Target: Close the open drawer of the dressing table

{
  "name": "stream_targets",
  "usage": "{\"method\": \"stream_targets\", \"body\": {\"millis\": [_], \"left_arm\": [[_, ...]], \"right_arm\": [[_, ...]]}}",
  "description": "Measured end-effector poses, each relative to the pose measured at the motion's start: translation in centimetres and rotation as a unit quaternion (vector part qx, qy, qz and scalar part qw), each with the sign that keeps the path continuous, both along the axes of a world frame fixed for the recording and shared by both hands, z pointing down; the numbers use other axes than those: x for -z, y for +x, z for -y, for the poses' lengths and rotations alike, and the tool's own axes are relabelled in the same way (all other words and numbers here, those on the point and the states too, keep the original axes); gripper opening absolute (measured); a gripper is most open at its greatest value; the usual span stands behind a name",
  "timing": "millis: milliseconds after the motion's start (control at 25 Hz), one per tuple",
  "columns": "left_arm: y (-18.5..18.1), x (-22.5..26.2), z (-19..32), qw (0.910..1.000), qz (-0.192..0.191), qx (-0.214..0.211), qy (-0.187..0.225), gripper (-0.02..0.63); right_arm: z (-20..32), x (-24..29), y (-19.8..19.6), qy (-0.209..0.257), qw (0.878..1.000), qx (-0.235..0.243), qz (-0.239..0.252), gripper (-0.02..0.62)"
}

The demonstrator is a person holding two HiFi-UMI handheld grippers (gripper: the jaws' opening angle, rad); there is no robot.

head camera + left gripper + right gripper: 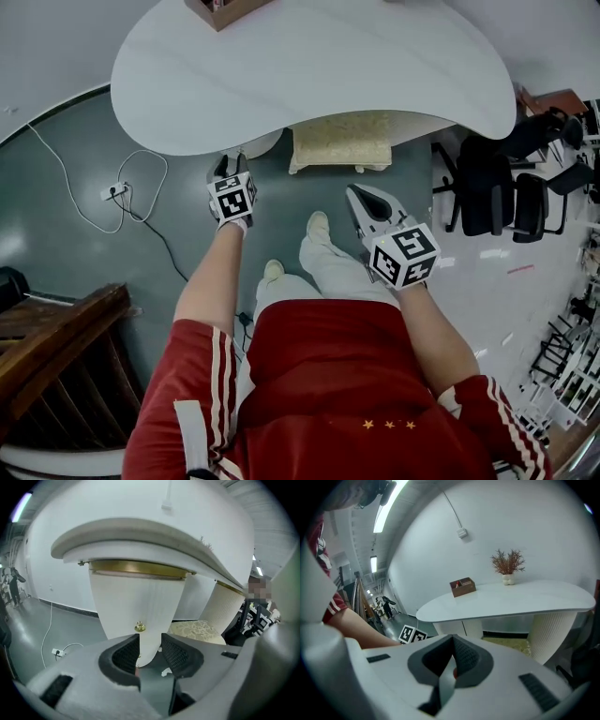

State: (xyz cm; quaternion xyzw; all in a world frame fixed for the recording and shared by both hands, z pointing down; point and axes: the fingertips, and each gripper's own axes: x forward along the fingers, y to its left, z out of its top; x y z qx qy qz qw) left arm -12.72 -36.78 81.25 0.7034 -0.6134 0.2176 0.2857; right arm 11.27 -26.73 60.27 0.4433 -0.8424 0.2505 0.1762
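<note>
— Where is the ribbed white drawer front (140, 602) sitting?

— Under the white oval tabletop (140, 541), left end. Only the left gripper view is showing its small brass knob (139, 627).

— And the grippers?

— The left gripper (150, 637) is gaping empty near the knob. The right gripper (453, 641) is pressing its jaws together, empty, further right.

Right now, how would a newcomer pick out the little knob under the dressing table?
Find the white dressing table top; beneath it, under a wide gold band, a ribbed white pedestal narrows downward. Near its lower end sits the knob: a small round gold stud, the only thing projecting from that white face.
</note>
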Motion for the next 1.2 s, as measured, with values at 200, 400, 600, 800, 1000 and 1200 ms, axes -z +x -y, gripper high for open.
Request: {"method": "stream_targets", "body": {"millis": [200,400,600,800,1000,1200], "left_arm": [[0.3,4.4,-3.4,0.9996,-0.012,-0.022,0.014,0.137],[-0.8,10.2,-7.2,0.9973,-0.029,-0.045,0.05,0.144],[-1.7,13.8,-13.0,0.9957,-0.071,-0.037,0.046,0.154],[-2.7,16.7,-17.6,0.9936,-0.084,-0.054,0.053,0.154],[-4.6,19.4,-21.5,0.9915,-0.113,-0.044,0.046,0.172],[-3.5,23.4,-23.8,0.9801,-0.165,-0.102,0.043,0.161]], "right_arm": [[-1.4,2.8,-1.5,0.001,1.0,0.022,-0.002,0.005],[-2.1,5.6,-3.5,0.012,1.0,0.026,0.003,0.005],[-4.2,9.4,-5.8,0.037,0.999,0.035,0.01,0.005],[-6.5,12.3,-8.2,0.058,0.998,0.037,0.016,0.005],[-9.3,16.1,-9.5,0.067,0.996,0.03,0.044,0.005],[-10.8,21.2,-9.0,0.102,0.993,0.018,0.054,0.005]]}}
